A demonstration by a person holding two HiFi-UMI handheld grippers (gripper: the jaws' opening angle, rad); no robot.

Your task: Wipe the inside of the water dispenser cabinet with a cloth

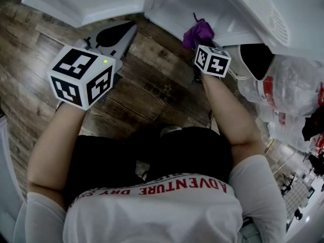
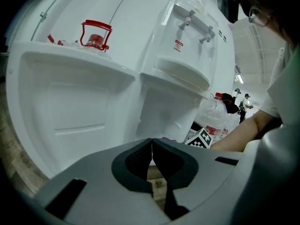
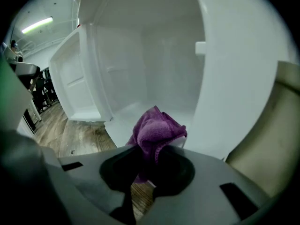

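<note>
Purple cloth in right gripper, at threshold of open cabinet

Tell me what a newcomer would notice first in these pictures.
The purple cloth stands out, bunched in the right tool at the mouth of the white water dispenser's open cabinet. The left tool hangs shut and empty over the wooden floor, facing the open cabinet door.
</note>
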